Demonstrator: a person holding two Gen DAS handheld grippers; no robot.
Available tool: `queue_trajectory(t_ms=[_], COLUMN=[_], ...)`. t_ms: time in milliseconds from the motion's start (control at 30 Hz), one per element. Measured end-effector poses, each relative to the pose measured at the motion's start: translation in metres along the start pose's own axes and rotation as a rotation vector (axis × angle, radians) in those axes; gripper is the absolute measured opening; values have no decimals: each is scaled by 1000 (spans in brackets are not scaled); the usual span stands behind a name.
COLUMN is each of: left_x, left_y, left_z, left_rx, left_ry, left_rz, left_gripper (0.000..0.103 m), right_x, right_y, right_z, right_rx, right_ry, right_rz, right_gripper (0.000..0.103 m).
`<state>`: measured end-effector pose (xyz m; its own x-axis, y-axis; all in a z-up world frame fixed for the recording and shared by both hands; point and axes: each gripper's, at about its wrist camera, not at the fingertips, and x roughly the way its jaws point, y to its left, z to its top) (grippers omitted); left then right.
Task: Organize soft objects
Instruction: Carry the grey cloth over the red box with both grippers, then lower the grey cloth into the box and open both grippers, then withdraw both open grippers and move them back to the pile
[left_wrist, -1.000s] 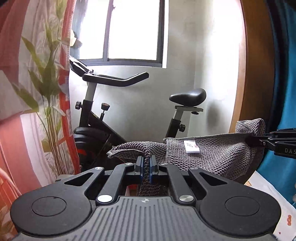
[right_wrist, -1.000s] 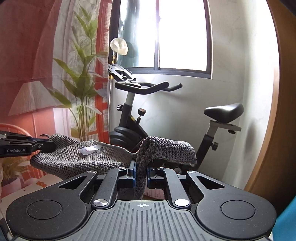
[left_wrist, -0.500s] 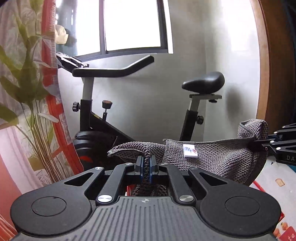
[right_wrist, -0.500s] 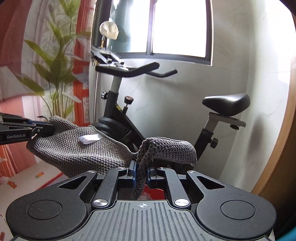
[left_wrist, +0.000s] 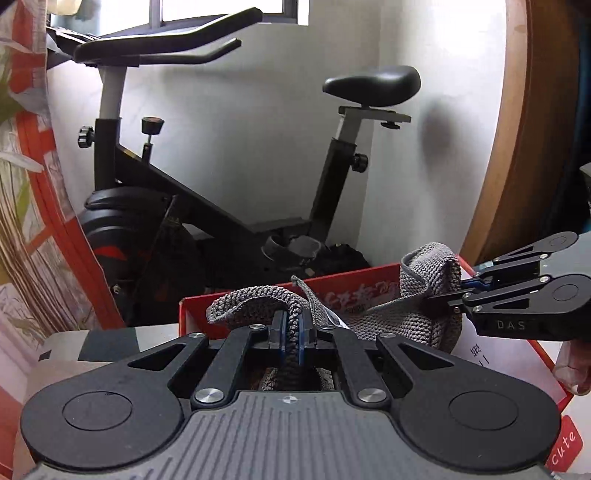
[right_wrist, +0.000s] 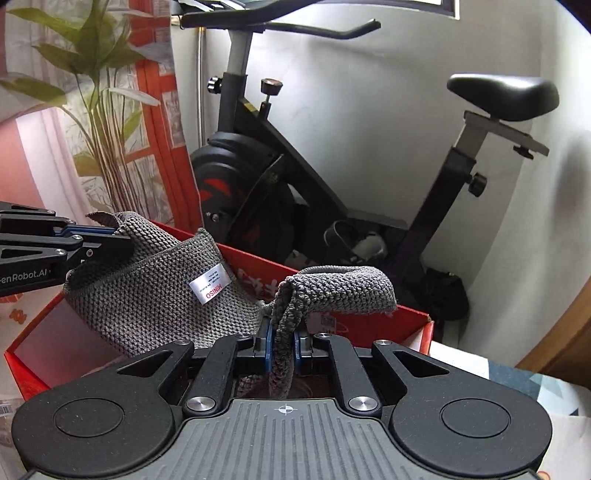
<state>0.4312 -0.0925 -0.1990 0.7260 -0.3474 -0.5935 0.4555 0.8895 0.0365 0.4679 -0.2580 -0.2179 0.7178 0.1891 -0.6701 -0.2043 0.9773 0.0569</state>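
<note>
Grey knit cloth (right_wrist: 155, 295) stretched sideways between both grippers

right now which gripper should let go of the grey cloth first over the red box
Probably neither: left gripper and right gripper each clamp one end of the cloth sagging over the red box. Releasing together looks best.

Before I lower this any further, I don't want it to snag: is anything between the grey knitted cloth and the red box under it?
Nothing visible does. The grey knitted cloth hangs between both clamped grippers, over the open red box, with only air beneath.
</note>
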Motion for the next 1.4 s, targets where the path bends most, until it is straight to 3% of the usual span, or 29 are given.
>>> queue_trajectory(t_ms=[200, 267, 333, 433, 500, 567, 667, 733, 1033, 1167, 1400], left_x=[16, 21, 23, 17, 10, 3, -9, -17, -65, -92, -130], left_y=[6, 6, 7, 11, 12, 10, 6, 5, 8, 9, 5], left_z=[-6, -8, -10, -9, -7, -5, -3, -2, -10, -18, -35], left_rx=[3, 9, 20, 12, 6, 5, 17, 17, -59, -86, -89], left_ry=[78, 107, 128, 128, 110, 99, 90, 77, -5, -44, -74], left_rz=[-60, -46, -35, -63, -76, -84, -80, -71, -76, -50, -16], left_gripper=[7, 8, 10, 30, 53, 55, 57, 63, 90, 102, 103], right_x=[22, 29, 33, 34, 32, 28, 19, 11, -33, -57, -97], right_y=[3, 6, 7, 11, 11, 10, 10, 12, 18, 22, 34], right_z=[-12, -16, -18, -21, -21, -19, -20, -20, -15, -17, -33], right_rx=[-20, -24, -4, -26, -19, 4, 27, 40, 147, 196, 237], right_ry=[147, 193, 226, 267, 284, 295, 298, 293, 235, 194, 115], right_rz=[31, 20, 19, 27, 37, 36, 47, 48, 41, 24, -2], right_gripper=[10, 11, 19, 27, 33, 40, 46, 61, 103, 103, 103])
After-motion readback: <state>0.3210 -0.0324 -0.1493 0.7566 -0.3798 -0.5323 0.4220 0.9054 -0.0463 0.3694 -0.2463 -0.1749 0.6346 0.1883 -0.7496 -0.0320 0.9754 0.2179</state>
